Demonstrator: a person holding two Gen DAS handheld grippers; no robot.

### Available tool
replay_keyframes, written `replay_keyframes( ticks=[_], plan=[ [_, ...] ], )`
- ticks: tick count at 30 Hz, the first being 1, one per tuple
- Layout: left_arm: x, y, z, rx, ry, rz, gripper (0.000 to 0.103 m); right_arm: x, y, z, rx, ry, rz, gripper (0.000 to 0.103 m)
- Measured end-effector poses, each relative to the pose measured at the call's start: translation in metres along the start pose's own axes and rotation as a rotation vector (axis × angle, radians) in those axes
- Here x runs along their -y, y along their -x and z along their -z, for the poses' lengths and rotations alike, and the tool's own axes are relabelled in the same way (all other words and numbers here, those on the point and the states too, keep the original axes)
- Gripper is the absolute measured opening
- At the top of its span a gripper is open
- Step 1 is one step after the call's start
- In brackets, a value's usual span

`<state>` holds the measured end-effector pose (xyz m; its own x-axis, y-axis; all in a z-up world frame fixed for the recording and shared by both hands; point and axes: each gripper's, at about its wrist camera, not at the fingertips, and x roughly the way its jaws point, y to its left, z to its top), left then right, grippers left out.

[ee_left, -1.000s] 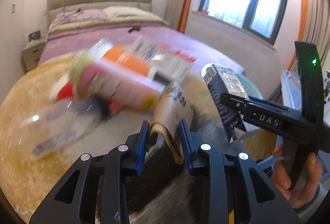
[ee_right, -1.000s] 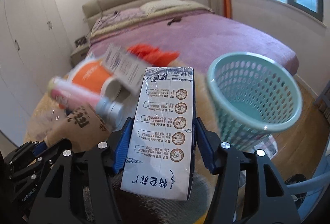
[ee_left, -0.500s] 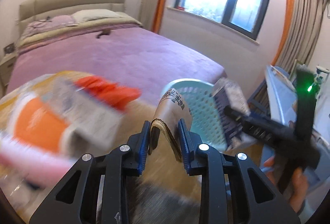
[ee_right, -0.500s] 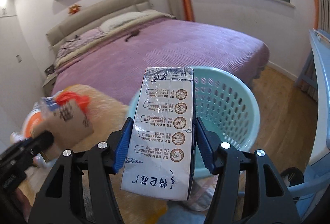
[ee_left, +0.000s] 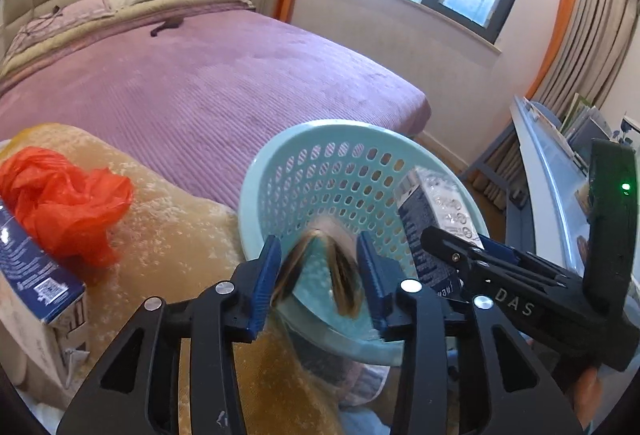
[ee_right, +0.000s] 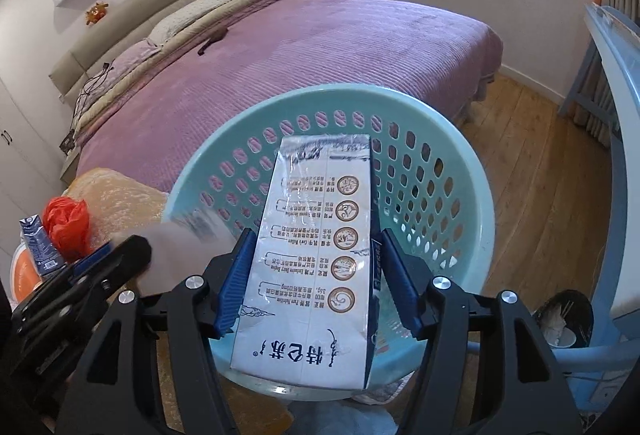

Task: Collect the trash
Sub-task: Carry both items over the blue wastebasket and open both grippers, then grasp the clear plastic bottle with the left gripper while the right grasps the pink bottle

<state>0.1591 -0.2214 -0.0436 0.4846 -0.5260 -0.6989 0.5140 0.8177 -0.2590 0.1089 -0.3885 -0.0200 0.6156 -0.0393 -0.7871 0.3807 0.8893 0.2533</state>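
Observation:
A light blue perforated basket (ee_left: 336, 171) (ee_right: 460, 171) stands by the yellow rug. My left gripper (ee_left: 318, 267) hangs over its near rim with its jaws spread; a blurred brown paper cup (ee_left: 320, 259) sits loose between them, falling. In the right wrist view the cup (ee_right: 188, 247) is a grey blur at the basket's left rim. My right gripper (ee_right: 316, 275) is shut on a white milk carton (ee_right: 316, 247) over the basket's mouth; the carton shows in the left wrist view (ee_left: 436, 207) too.
A crumpled red plastic bag (ee_left: 64, 203) (ee_right: 66, 221) and a blue and white carton (ee_left: 32, 275) (ee_right: 38, 245) lie on the rug at the left. A purple bed (ee_left: 192, 83) is behind. A blue desk (ee_left: 552, 163) stands at the right.
Both grippers swung right from the trash pile to over the basket. The left jaws have opened and the brown cup has come loose. The right still grips the carton.

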Motion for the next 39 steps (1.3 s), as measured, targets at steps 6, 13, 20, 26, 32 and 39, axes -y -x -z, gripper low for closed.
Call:
replay_keyframes(
  ticks=[6,13,20,26,32,39],
  plan=[
    [-0.005,0.026,0.007,0.054,0.021,0.020,0.055,0.006,0.007,0.005,0.002,-0.028,-0.022,0.060],
    [-0.008,0.090,0.020,0.177,0.025,0.028,0.055,-0.010,0.036,0.018,0.054,0.017,-0.074,0.060],
    [-0.019,0.159,0.028,0.290,0.042,-0.031,0.064,-0.056,0.078,0.027,0.134,0.107,-0.165,0.060],
    [-0.049,0.223,0.041,0.381,0.063,-0.181,0.075,-0.116,0.102,0.041,0.171,0.239,-0.294,0.060],
    [-0.110,0.269,0.062,0.400,0.121,-0.357,0.080,-0.186,0.108,0.065,0.172,0.427,-0.414,0.061],
    [-0.196,0.274,0.083,0.259,0.196,-0.439,0.084,-0.244,0.082,0.095,0.079,0.572,-0.485,0.061]
  ],
)
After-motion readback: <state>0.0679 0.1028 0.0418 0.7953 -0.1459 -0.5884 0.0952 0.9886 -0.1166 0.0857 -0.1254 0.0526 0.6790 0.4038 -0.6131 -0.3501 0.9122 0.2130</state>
